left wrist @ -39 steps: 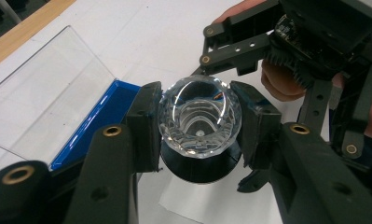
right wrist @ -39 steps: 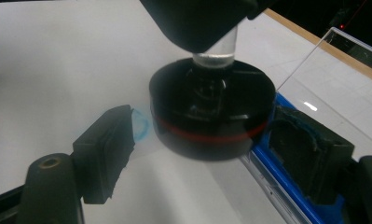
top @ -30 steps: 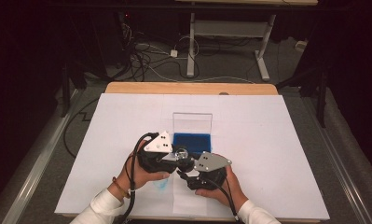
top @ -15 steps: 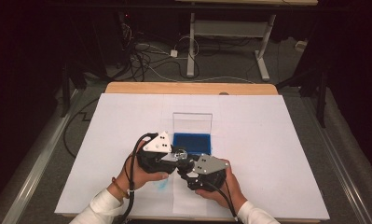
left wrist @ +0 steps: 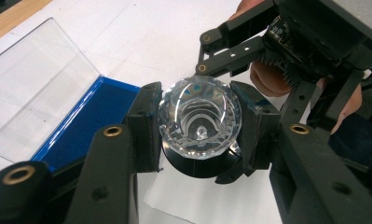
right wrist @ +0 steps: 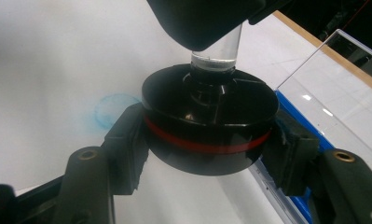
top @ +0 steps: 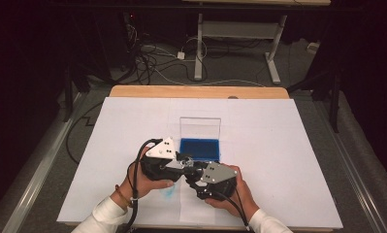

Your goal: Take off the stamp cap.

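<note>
In the left gripper view a clear faceted crystal knob sits between the black jaws of my left gripper, which is shut on it. A black round base with a red ring is clamped in my right gripper. The knob's clear stem stands in the middle of that base. From above, the left gripper and the right gripper meet tip to tip just in front of the blue box.
The box has a blue lining and a clear lid standing upright behind it. White paper covers the table, with a faint blue smudge near the left hand. Cables and a desk frame lie on the floor beyond.
The right gripper's jaws have drawn in around the black base. Both hands keep their place in front of the box.
</note>
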`<control>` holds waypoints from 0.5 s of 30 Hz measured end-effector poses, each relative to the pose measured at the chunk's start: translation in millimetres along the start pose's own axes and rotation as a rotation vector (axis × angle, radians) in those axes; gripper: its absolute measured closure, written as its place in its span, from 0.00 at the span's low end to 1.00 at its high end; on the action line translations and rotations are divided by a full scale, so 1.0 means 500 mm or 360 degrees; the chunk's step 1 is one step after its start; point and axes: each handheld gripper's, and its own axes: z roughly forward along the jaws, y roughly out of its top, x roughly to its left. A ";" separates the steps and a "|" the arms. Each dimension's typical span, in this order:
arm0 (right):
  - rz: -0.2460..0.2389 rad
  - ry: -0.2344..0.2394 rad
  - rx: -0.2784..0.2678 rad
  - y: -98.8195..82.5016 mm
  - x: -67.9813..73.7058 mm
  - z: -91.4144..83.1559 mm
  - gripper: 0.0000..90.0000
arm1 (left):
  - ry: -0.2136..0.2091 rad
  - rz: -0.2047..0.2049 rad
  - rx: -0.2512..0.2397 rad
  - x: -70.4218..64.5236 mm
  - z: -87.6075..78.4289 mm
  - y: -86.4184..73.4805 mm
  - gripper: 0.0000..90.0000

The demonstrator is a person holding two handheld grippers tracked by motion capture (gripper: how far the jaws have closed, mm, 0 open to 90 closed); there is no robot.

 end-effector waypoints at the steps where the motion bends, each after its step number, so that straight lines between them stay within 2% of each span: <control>1: -0.0001 0.0001 0.0001 0.000 0.000 0.000 0.43 | -0.0004 -0.0010 -0.0013 0.000 0.000 -0.001 0.61; 5: 0.0012 0.0035 0.0001 0.000 -0.001 -0.003 0.43 | -0.0040 -0.0026 -0.0018 0.005 -0.002 -0.003 0.61; 9: 0.0014 0.0059 0.0005 0.001 -0.003 -0.004 0.43 | -0.0047 -0.0022 -0.0015 0.006 -0.001 -0.003 0.61; 12: 0.0037 0.0070 0.0004 0.000 -0.003 -0.004 0.43 | -0.0006 0.0025 -0.0005 -0.005 -0.002 0.000 0.61; 15: 0.0051 0.0070 -0.0001 0.001 -0.002 -0.006 0.43 | 0.0026 0.0035 -0.0014 -0.013 -0.005 0.001 0.61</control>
